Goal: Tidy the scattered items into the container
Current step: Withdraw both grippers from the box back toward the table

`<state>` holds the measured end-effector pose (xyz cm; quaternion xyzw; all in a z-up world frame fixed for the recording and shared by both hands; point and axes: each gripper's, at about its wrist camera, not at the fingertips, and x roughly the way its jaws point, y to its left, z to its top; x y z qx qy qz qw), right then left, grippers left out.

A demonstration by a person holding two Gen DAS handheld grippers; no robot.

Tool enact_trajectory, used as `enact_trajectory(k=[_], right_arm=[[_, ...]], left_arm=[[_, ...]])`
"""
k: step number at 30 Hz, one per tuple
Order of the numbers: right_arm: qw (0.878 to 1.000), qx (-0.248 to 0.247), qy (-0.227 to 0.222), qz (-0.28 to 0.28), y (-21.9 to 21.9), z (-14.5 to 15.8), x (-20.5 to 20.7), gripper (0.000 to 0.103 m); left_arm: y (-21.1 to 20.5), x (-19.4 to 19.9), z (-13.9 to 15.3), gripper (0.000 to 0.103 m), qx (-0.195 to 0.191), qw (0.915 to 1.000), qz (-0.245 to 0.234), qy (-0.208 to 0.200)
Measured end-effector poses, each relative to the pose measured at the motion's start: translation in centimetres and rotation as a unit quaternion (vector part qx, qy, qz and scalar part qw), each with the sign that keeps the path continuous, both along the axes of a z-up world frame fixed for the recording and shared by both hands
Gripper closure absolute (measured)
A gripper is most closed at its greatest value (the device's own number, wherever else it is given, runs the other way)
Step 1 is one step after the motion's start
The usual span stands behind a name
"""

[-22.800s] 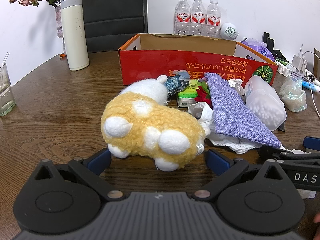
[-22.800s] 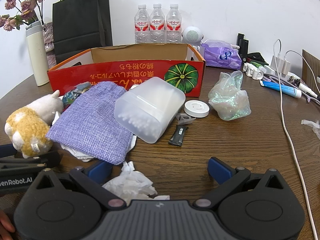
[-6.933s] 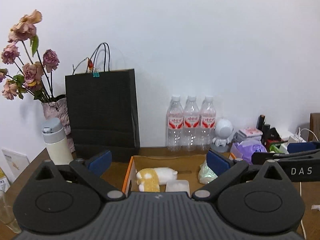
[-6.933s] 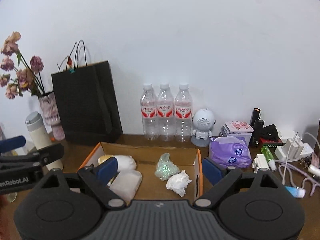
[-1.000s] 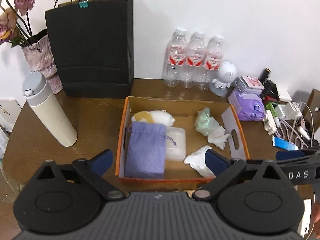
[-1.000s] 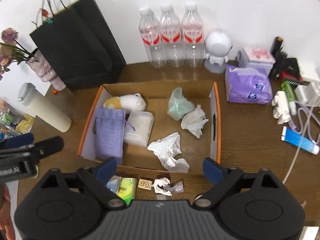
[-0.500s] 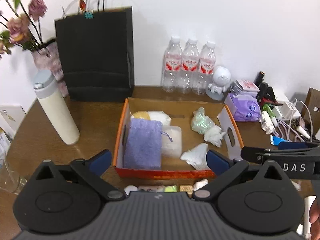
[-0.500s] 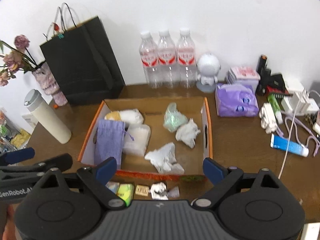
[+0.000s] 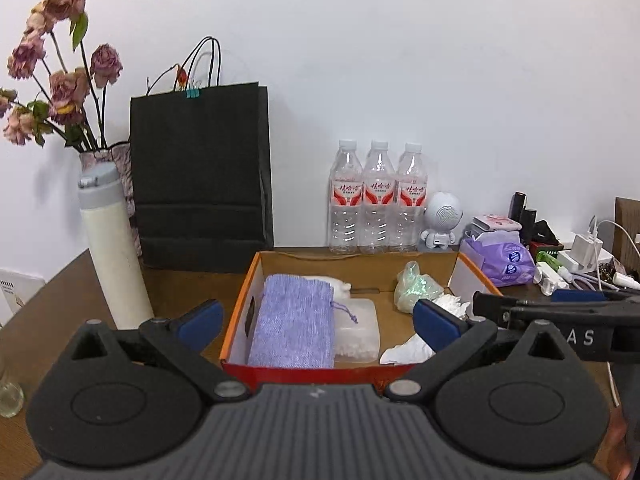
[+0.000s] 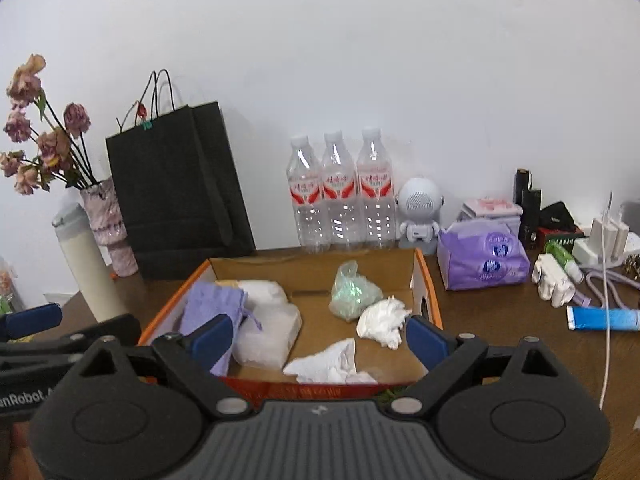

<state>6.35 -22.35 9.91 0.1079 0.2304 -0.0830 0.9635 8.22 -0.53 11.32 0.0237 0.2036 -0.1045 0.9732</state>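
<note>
Holding purple pouch (image 9: 294,326) and tissues (image 10: 382,322): box (image 9: 468,276).

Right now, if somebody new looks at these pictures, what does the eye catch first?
First the orange-rimmed cardboard box in the middle of the table, holding a purple fabric pouch on its left side and crumpled white tissues on its right. Behind it, by the wall, stand three water bottles and a tall black paper bag.

We see bright, even indoor light, soft shadows on the white wall (image 9: 400,60), fisheye-bent dark corners, and slight blur in the right wrist view.
</note>
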Motion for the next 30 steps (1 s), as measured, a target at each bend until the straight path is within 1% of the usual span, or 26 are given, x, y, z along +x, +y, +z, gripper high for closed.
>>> enact_trajectory(k=[6,9,11,13,14,16,18,21,24,26,28,30], right_arm=[[1.0,-0.01,0.005,-0.001,0.3,-1.6,0.2,0.009],[1.0,-0.009,0.009,-0.004,0.3,-2.1,-0.1,0.009],[1.0,-0.011,0.01,-0.006,0.4,-2.6,-1.1,0.009],[1.0,-0.008,0.007,0.0,0.4,-3.4,-3.1,0.009],[1.0,-0.002,0.008,0.003,0.3,-3.9,-4.1,0.009],[1.0,0.013,0.021,0.005,0.3,-5.4,-6.4,0.009],[0.999,0.019,0.026,0.011,0.8,-6.7,-9.2,0.009],[0.999,0.043,0.029,0.015,1.5,-8.7,-13.4,0.009],[0.997,0.06,0.045,0.012,2.4,-10.3,-17.1,0.009],[0.998,0.051,0.047,0.015,3.4,-10.8,-19.5,0.009],[0.999,0.02,0.045,0.019,4.5,-11.1,-21.5,0.009],[0.999,-0.004,0.043,0.023,5.1,-11.1,-22.7,0.009]], left_arm=[[0.6,0.7,-1.3,0.0,-0.019,0.9998,0.001,0.011],[0.9,0.3,-1.6,0.0,-0.011,0.9999,0.007,0.002],[1.3,-1.0,-2.1,0.0,0.001,0.9999,0.007,-0.012],[2.2,-2.8,-3.4,0.0,0.011,0.9996,0.004,-0.026],[2.6,-3.8,-4.4,0.0,0.017,0.9996,0.008,-0.021],[3.5,-5.8,-6.0,0.0,0.023,0.9997,0.011,0.003],[4.7,-8.6,-7.2,0.0,0.007,0.9998,0.009,0.015],[6.3,-12.9,-9.0,0.0,-0.018,0.9989,0.032,0.031],[6.8,-16.3,-10.0,0.0,-0.014,0.9983,0.029,0.047],[6.9,-18.4,-10.4,0.0,-0.004,0.9985,0.027,0.048],[6.7,-19.8,-10.7,0.0,0.01,0.9983,0.025,0.052],[6.5,-20.6,-10.7,0.0,0.018,0.9985,0.012,0.051]])
